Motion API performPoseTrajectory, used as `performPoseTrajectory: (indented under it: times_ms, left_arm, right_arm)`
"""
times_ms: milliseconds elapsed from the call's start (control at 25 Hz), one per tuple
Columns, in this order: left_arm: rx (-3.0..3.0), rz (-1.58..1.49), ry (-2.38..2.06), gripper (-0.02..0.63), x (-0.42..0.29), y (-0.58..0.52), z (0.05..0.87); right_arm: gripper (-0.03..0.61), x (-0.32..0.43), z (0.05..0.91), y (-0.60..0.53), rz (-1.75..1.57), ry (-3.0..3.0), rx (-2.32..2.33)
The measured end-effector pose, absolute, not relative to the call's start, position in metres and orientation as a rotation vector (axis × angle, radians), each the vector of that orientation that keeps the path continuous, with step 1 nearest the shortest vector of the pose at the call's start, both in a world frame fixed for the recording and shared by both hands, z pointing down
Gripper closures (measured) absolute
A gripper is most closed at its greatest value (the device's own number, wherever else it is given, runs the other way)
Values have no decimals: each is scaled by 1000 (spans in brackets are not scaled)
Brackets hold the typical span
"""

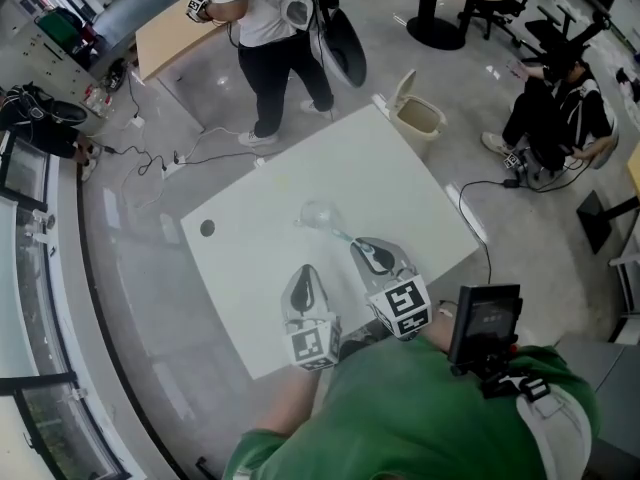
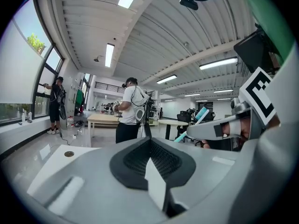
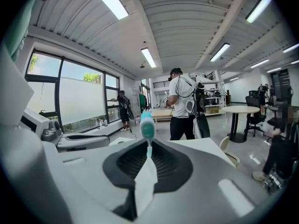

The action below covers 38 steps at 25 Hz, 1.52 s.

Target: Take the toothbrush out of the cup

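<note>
A clear cup (image 1: 318,214) stands near the middle of the white table (image 1: 400,183). My right gripper (image 1: 372,256) is shut on the handle of a teal toothbrush (image 1: 343,234), which points from its tips toward the cup. In the right gripper view the brush head (image 3: 147,124) sticks up in the air past the shut right gripper (image 3: 148,158), with no cup around it. The left gripper (image 1: 303,290) hovers just left of the right one, shut on nothing. From the left gripper (image 2: 150,158) I see the toothbrush (image 2: 198,116) raised at the right.
A person (image 1: 270,28) stands past the table's far edge, and another sits at the right (image 1: 560,108). A beige bin (image 1: 418,116) stands by the table's far corner. Cables (image 1: 150,158) lie on the floor at the left. A small dark disc (image 1: 207,228) is set in the tabletop.
</note>
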<state>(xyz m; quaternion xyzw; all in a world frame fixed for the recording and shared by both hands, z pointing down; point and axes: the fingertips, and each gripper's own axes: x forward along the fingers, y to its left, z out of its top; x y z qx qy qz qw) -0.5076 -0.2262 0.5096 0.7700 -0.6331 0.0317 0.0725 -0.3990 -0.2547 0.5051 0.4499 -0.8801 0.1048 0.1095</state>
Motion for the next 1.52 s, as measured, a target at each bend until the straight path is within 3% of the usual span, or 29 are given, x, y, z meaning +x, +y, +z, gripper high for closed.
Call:
performPoseTrajectory:
  times_ms: [1520]
  left_arm:
    - [2282,70,-2053,607,-475,-177,473]
  right_arm:
    - [545,-350,478,-206,271,-2698,1259]
